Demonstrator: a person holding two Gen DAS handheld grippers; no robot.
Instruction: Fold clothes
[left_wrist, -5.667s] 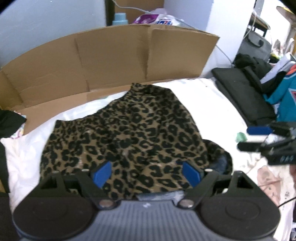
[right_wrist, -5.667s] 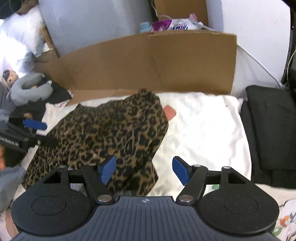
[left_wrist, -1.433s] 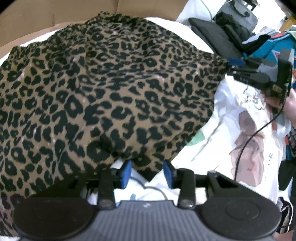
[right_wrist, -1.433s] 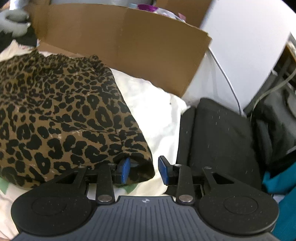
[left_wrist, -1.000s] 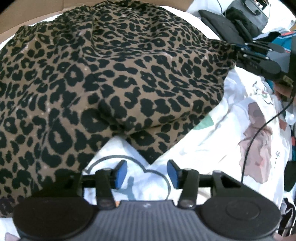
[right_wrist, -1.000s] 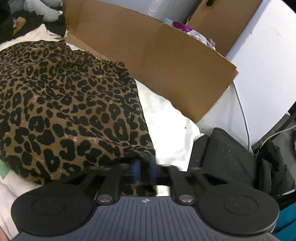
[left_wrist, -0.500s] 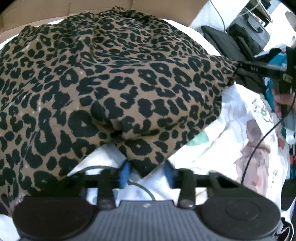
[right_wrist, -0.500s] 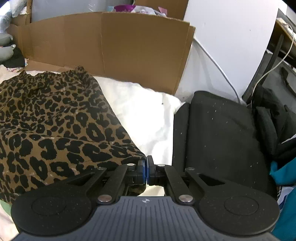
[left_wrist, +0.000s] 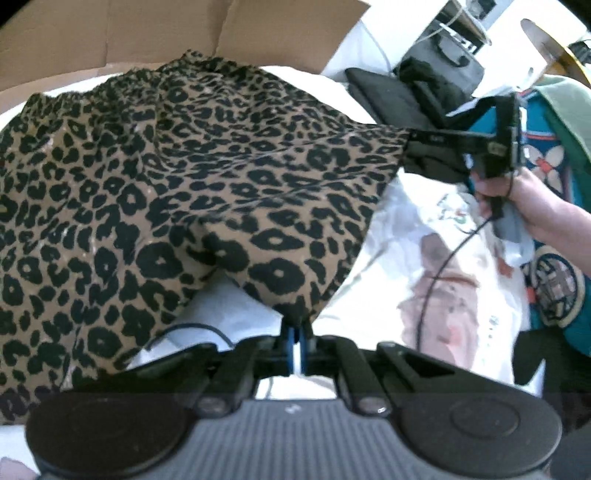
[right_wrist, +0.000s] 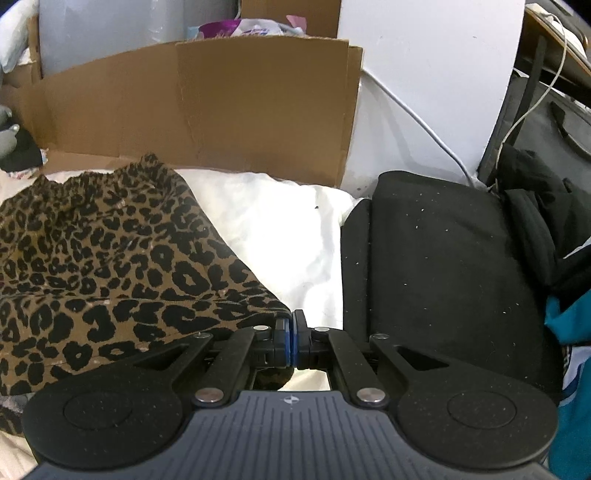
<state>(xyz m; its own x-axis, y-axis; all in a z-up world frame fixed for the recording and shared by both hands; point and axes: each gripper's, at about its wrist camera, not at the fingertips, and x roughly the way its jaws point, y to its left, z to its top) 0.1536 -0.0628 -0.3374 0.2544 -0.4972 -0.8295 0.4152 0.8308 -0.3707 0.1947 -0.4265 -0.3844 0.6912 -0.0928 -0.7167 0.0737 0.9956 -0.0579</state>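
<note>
Two grippers each pinch a corner of the leopard-print garment (left_wrist: 207, 177), which is spread over a white sheet (right_wrist: 288, 236) with its far edge lying near the cardboard panel (right_wrist: 207, 107) and its near hem lifted off the sheet. The left gripper (left_wrist: 295, 338) has its blue pads (left_wrist: 290, 339) pressed together on a dark point of the hem at the bottom of the left wrist view. The right gripper (right_wrist: 291, 341) is likewise clamped on the garment's near right corner, its pads closed with fabric bunched against the left one.

Only the left wrist view shows the right gripper from outside, at upper right, with the person's hand (left_wrist: 517, 192) around its handle and a black cable (left_wrist: 436, 273) hanging from it over a printed patch of the sheet (left_wrist: 454, 295). A teal garment (left_wrist: 554, 280) lies at that edge.

Only the right wrist view shows the folded black cloth (right_wrist: 436, 266) lying just right of the sheet, the white wall (right_wrist: 424, 74) with a pale cord running down it, and, behind the cardboard, an open brown box (right_wrist: 295, 14) with purple and white packaging (right_wrist: 243, 27) in front of it; whether that packaging sits inside a container cannot be told.
</note>
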